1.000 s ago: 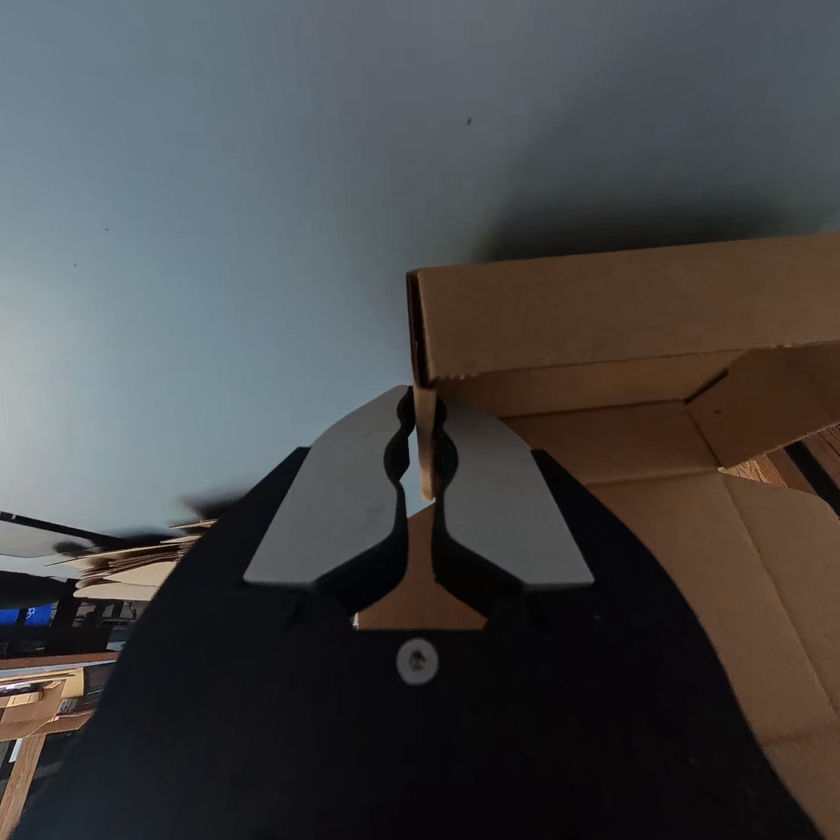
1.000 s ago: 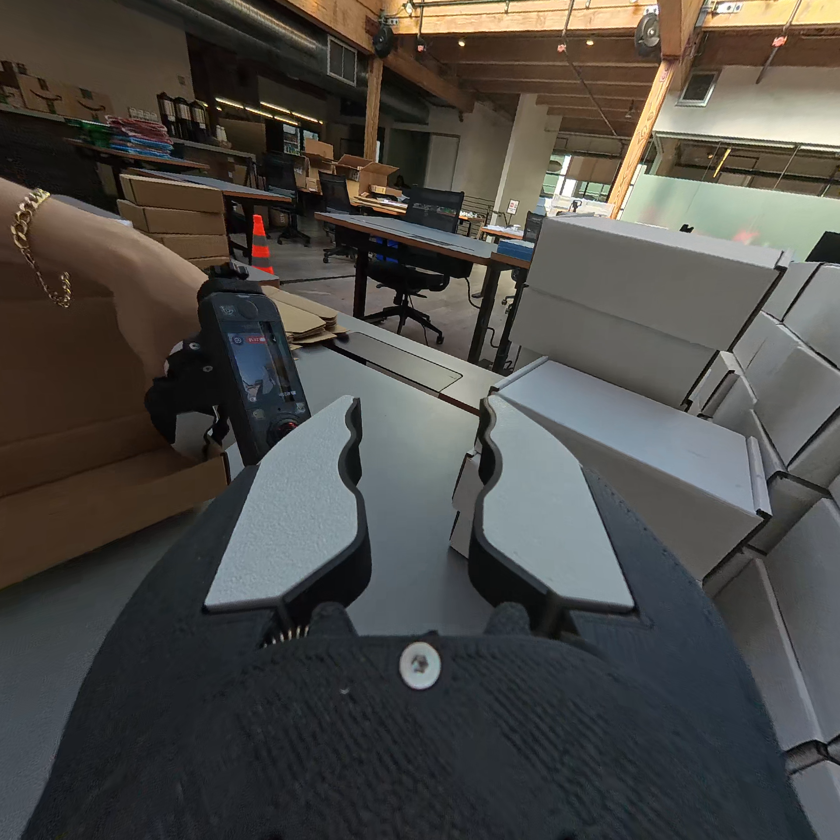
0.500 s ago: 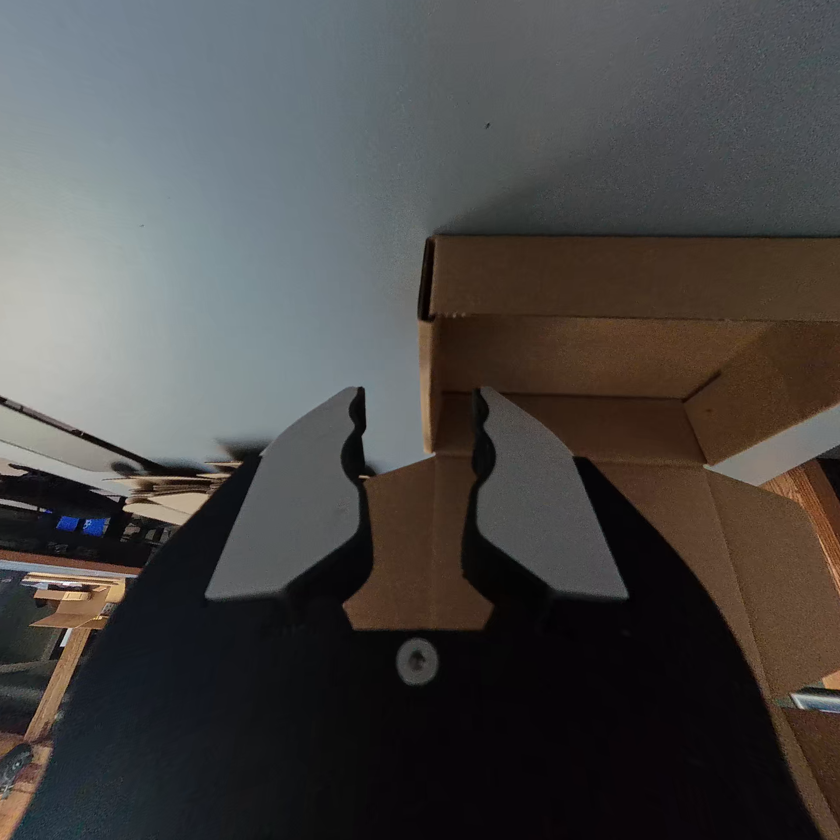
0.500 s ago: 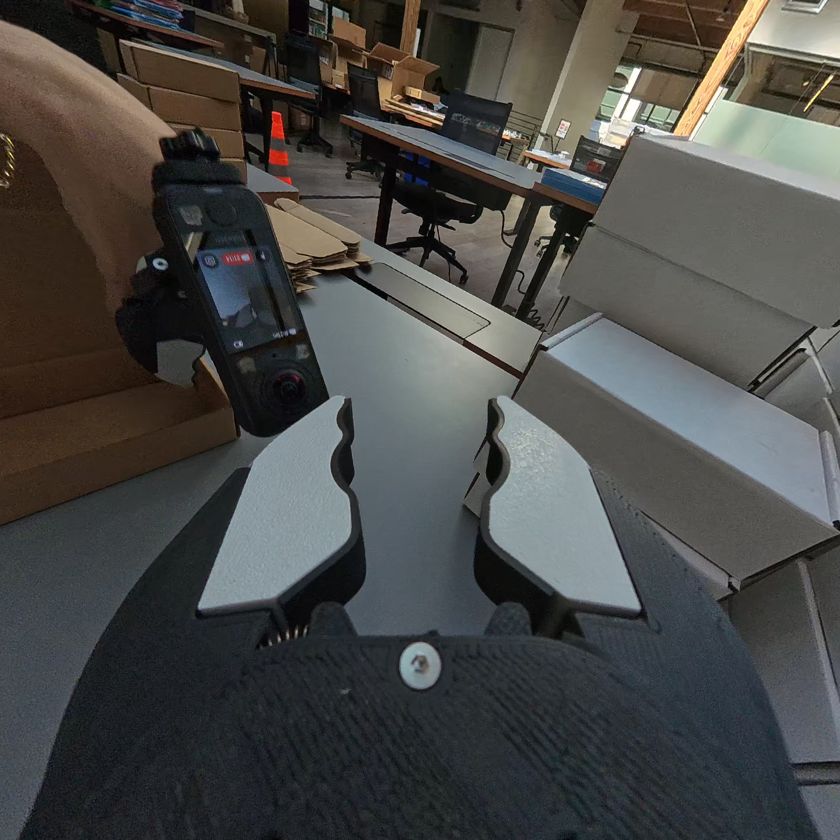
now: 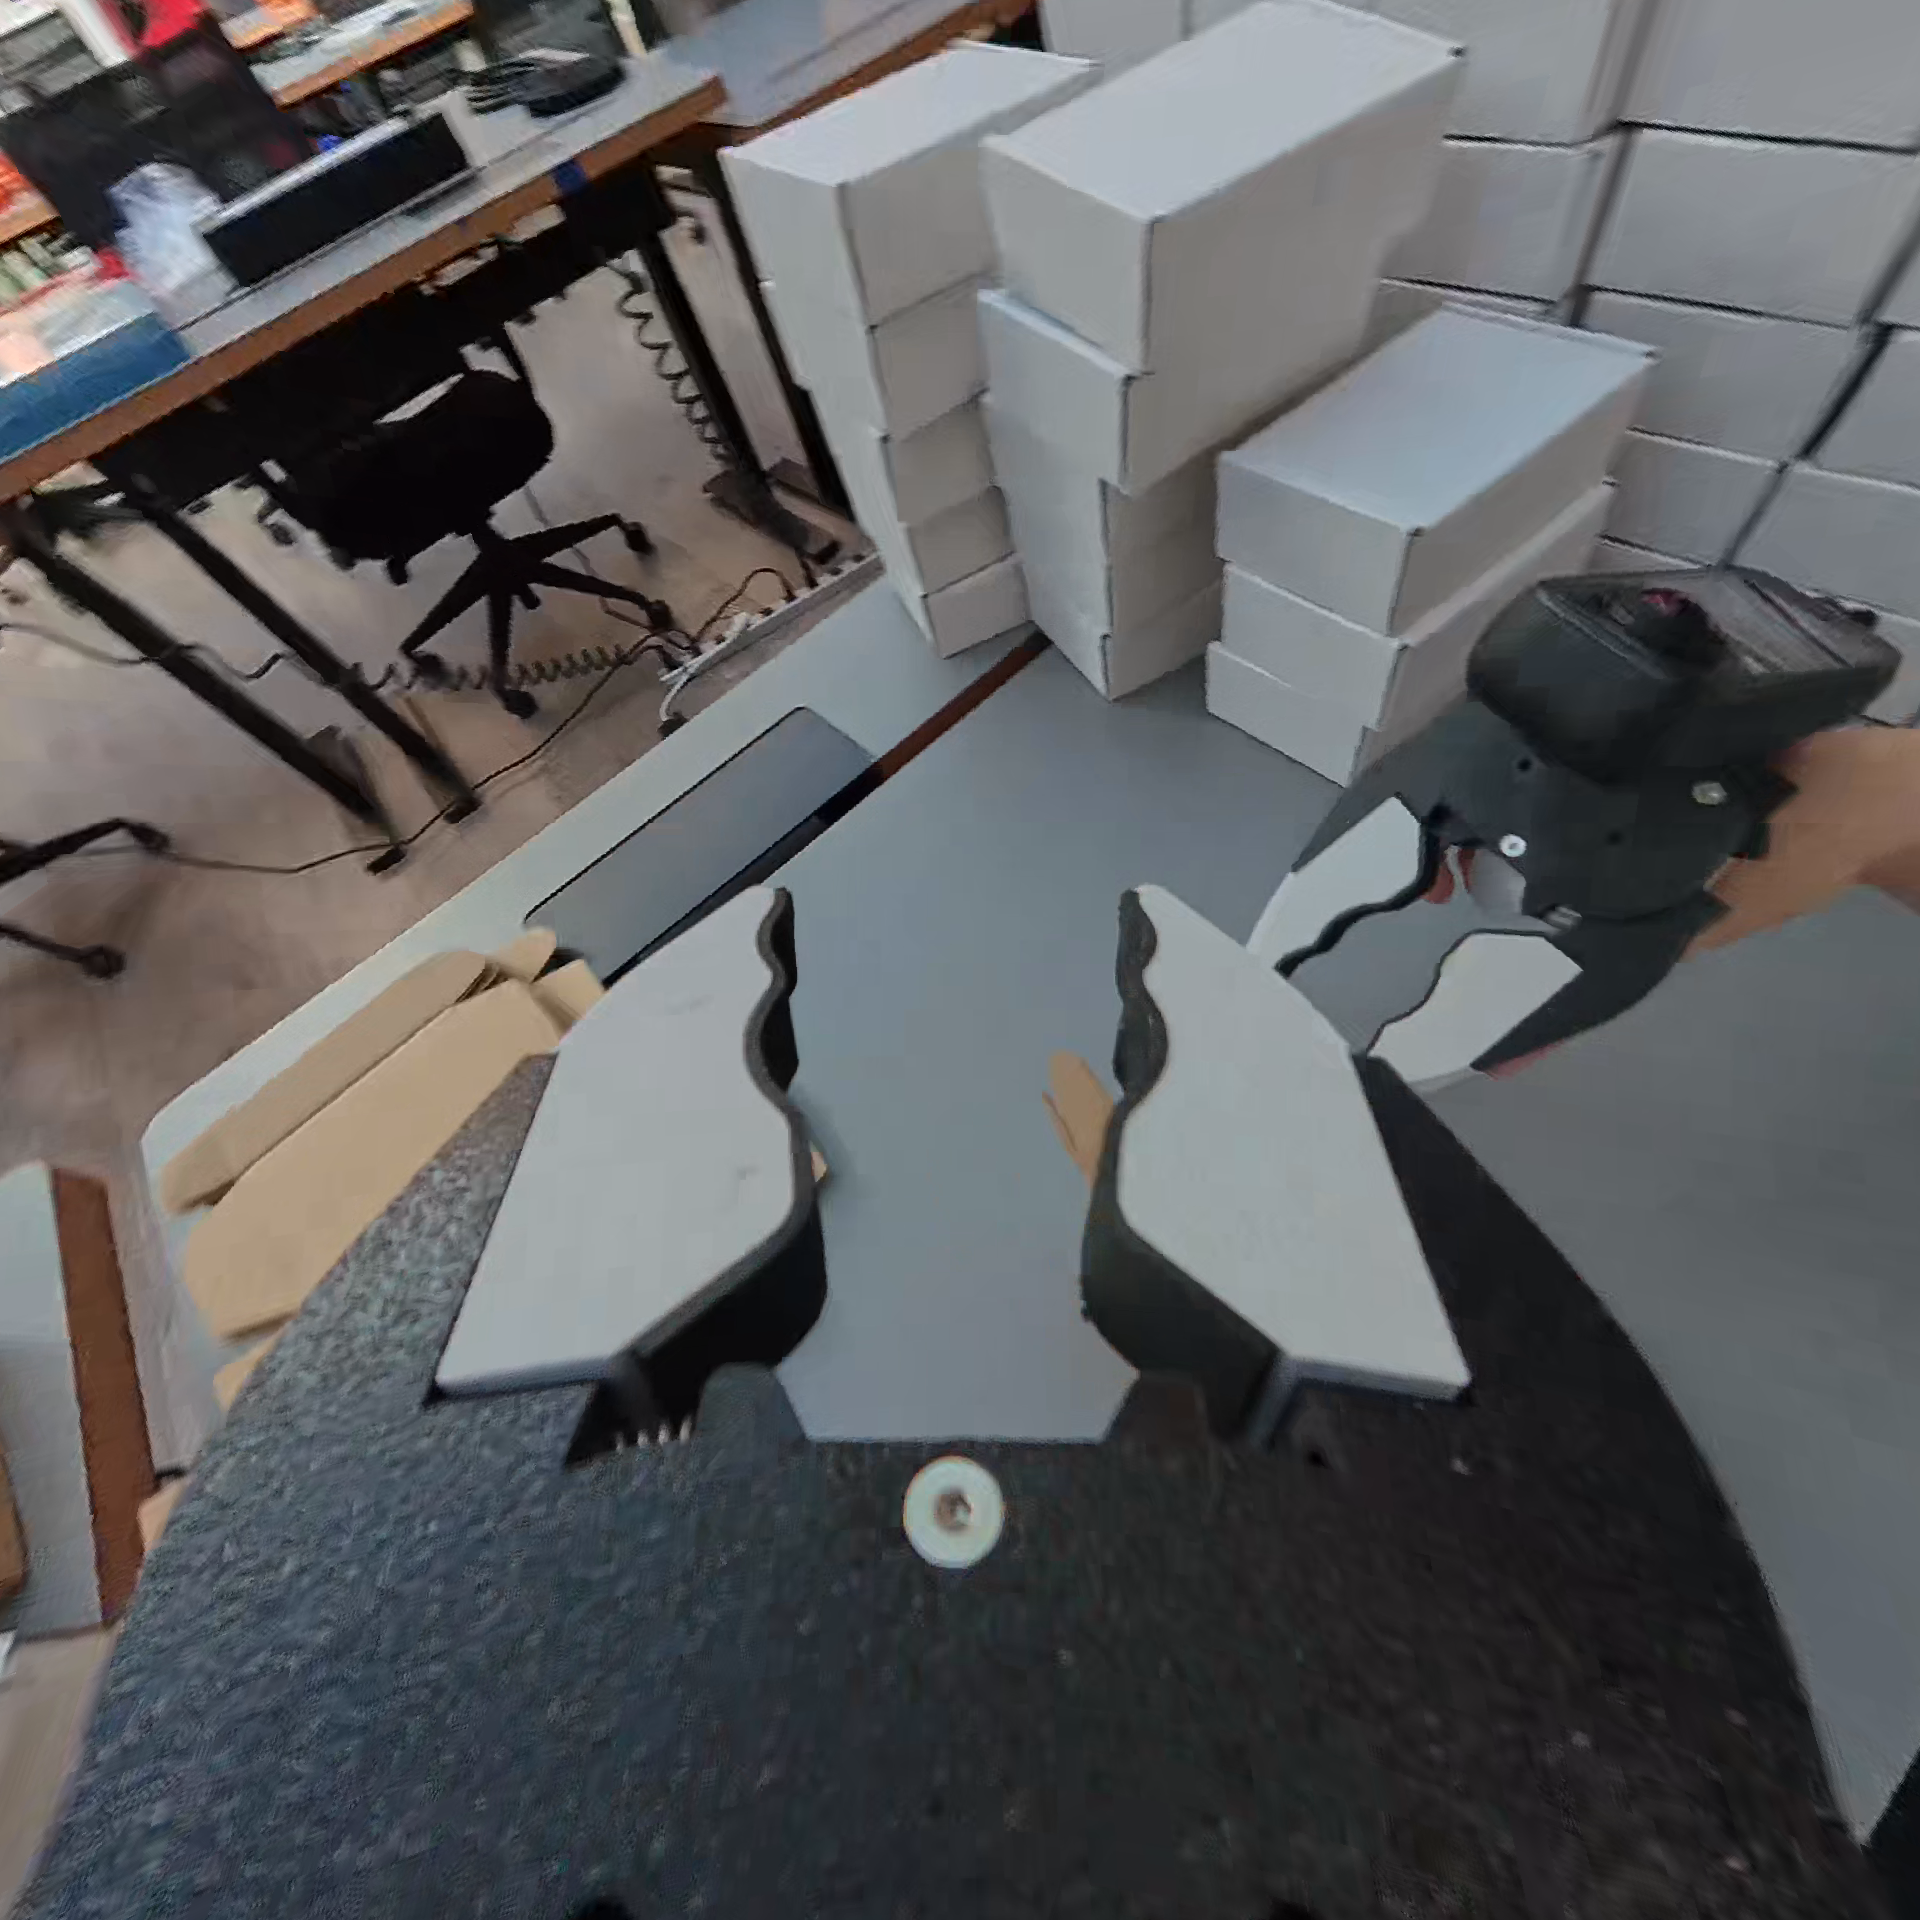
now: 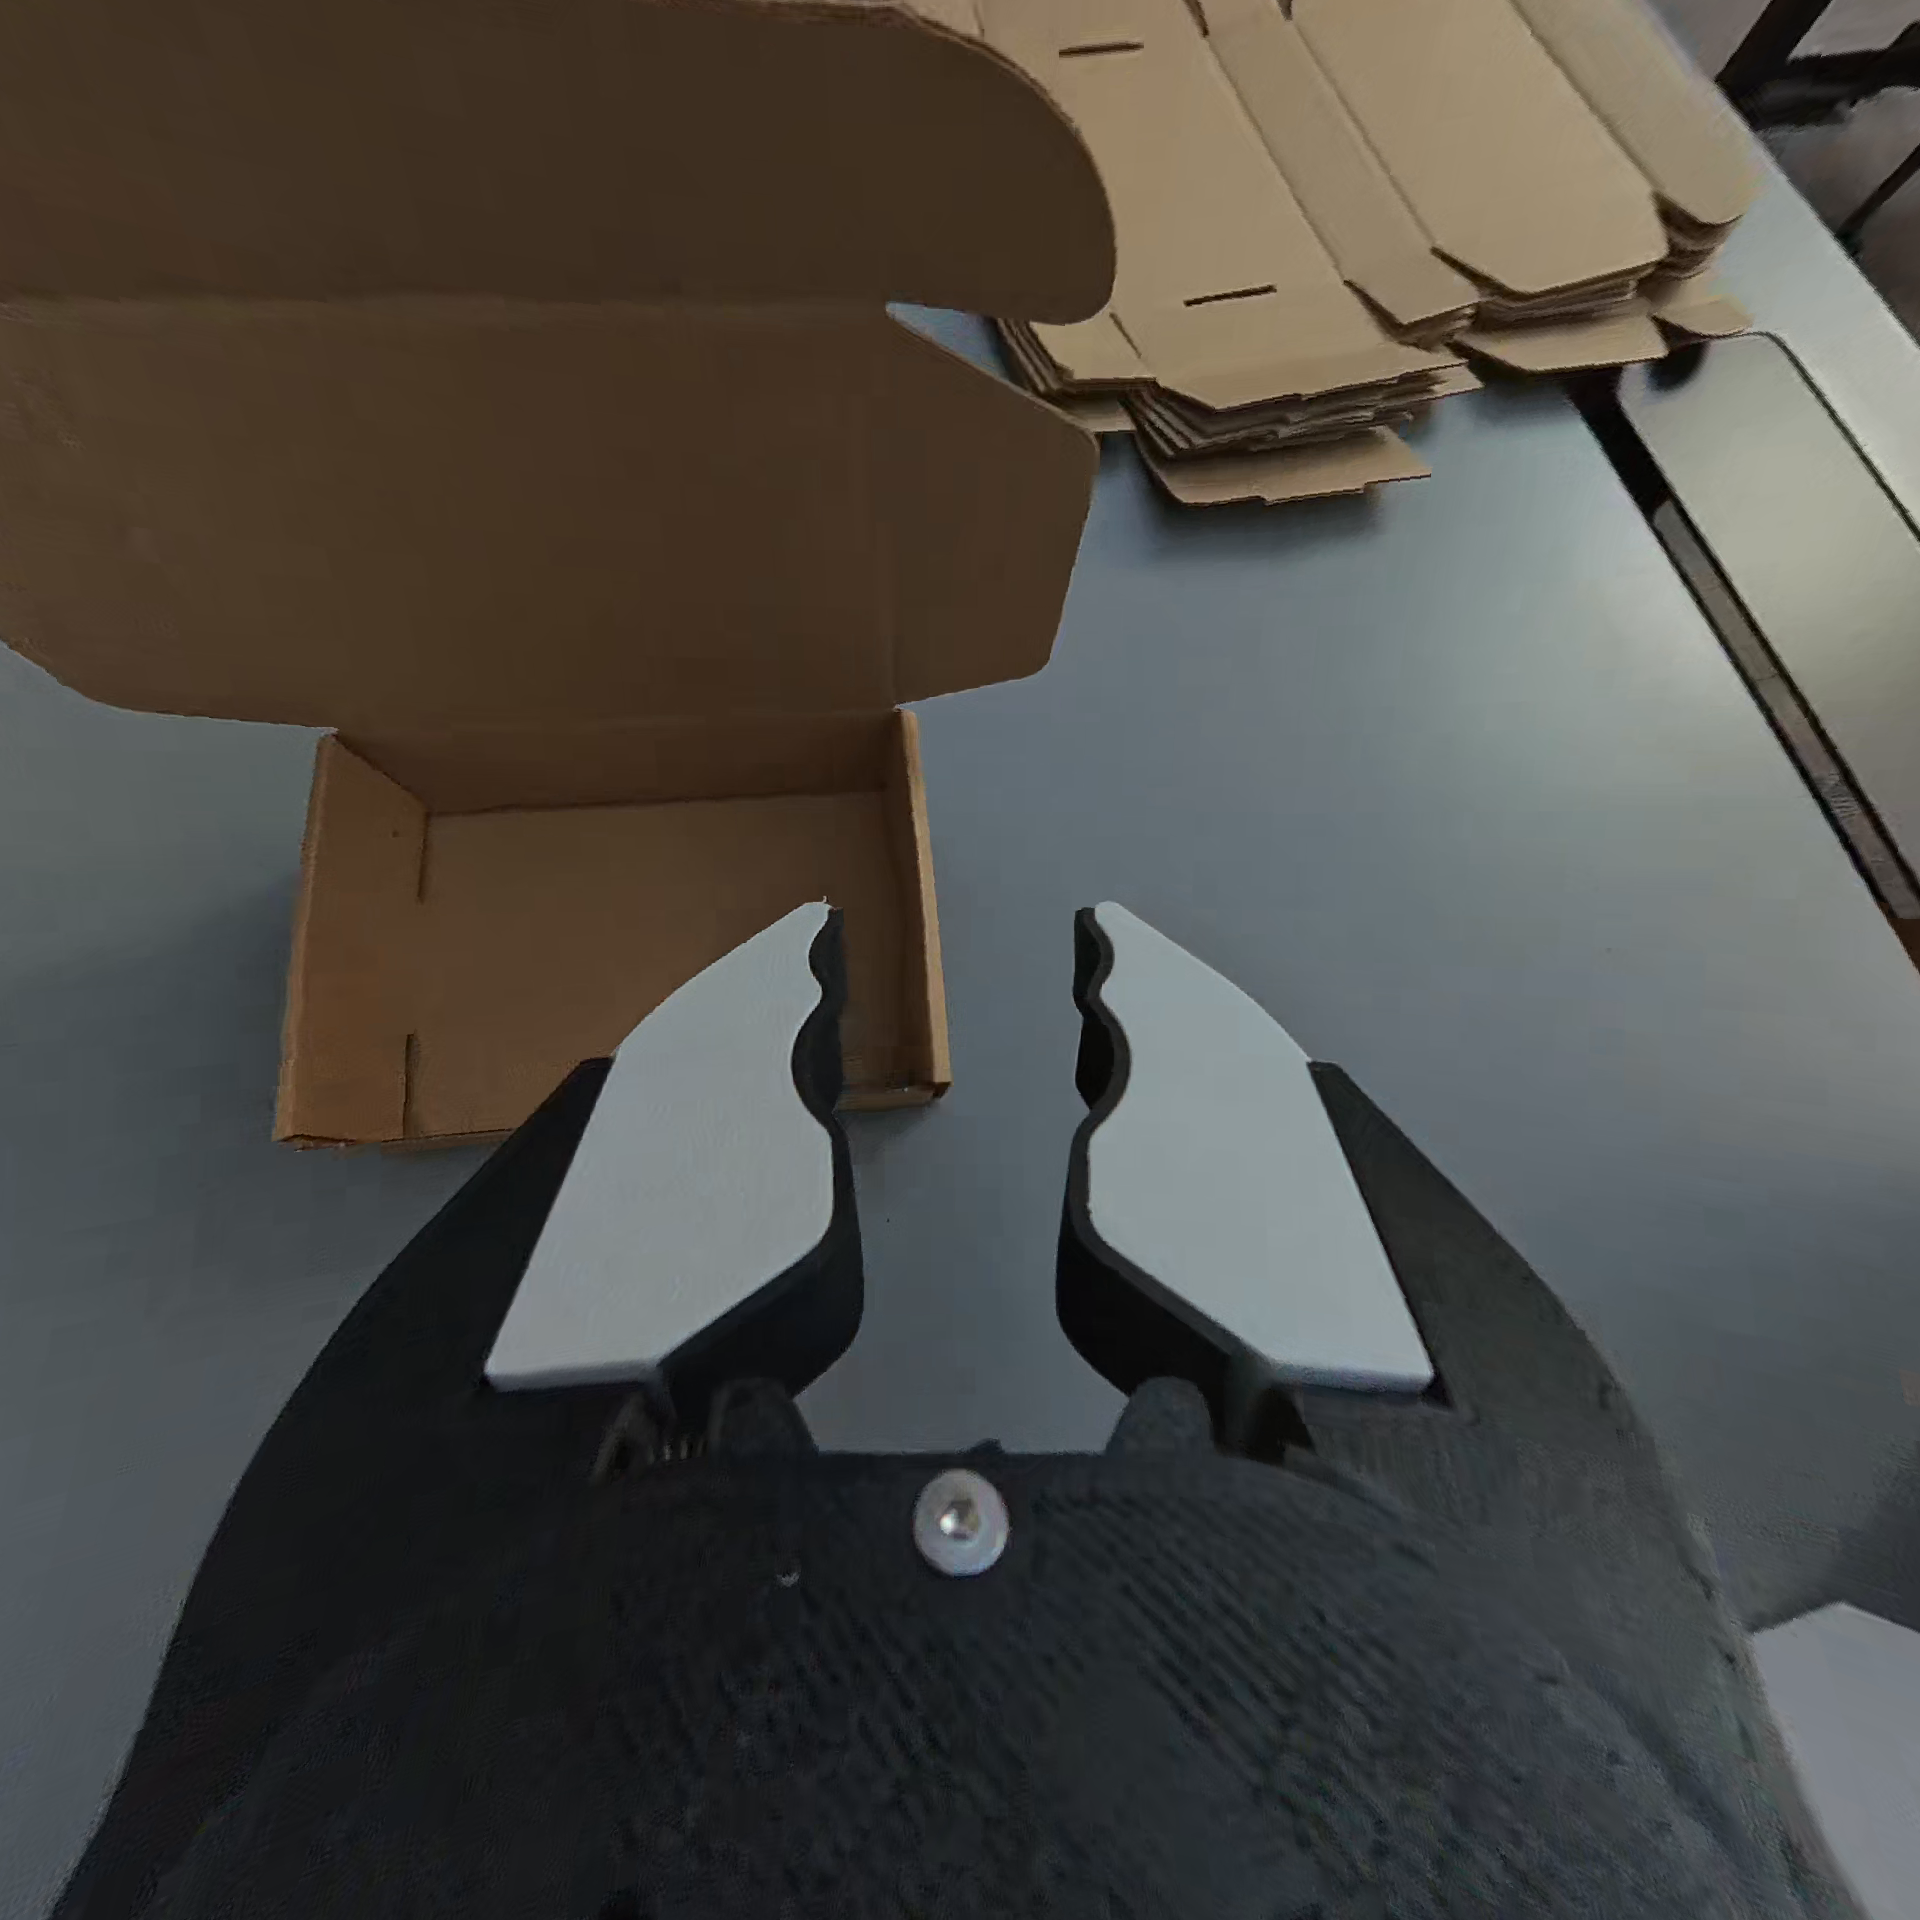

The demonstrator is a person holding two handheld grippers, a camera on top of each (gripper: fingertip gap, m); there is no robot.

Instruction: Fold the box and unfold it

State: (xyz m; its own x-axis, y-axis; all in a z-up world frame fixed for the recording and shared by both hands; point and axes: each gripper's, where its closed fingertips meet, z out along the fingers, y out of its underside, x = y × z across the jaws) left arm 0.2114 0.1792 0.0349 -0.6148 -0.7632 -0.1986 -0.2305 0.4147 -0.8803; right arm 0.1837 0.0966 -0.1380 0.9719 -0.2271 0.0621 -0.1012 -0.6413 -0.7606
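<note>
Box: the brown cardboard box (image 6: 623, 935) stood on the grey worktop (image 6: 1351, 831), its tray formed with side walls up and its lid flap raised and open behind it.
Right gripper: the right gripper (image 6: 956, 925) hovered above the worktop just beside the tray's right wall, its fingers (image 6: 717, 1122) spread apart and holding nothing.
Left gripper: the left gripper (image 5: 956, 914) was lifted clear and aimed away from the box, across the worktop toward the stacked white boxes (image 5: 1195, 343); its fingers were parted and empty.
Spare blanks: a pile of flat cardboard blanks (image 6: 1351, 260) lay farther back on the worktop, well apart from the tray.
Step in hand: judged to be the turn between forming the tray and either closing the lid or starting to undo it.
Doing it well: the right gripper would best approach the lid's free edge squarely and pinch only one thickness of card, while the left gripper came back to steady the tray wall so the light box did not slide.
Risk: a skewed pull could crease the lid or pop a side wall out.
</note>
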